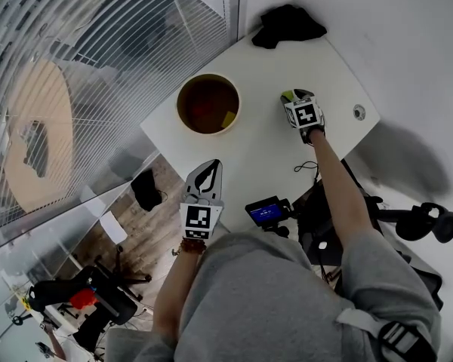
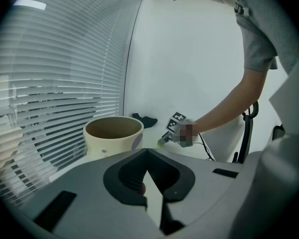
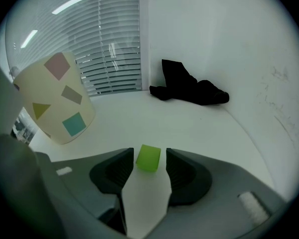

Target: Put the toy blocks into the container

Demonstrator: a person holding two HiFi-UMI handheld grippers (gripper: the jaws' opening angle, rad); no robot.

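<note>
Spread jaws of the right gripper (image 3: pixel 149 154) are straddling the green block (image 3: pixel 148 159) at lower centre, not pinching; likely light, rigid, slick, so flat sides seem best; left gripper (image 2: pixel 147 152) jaws are pressing together.

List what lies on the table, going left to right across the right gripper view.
patterned container → green block → black cloth

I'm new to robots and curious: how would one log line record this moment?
right gripper: open, green block between jaws | left gripper: shut | container: yellow block inside
</note>
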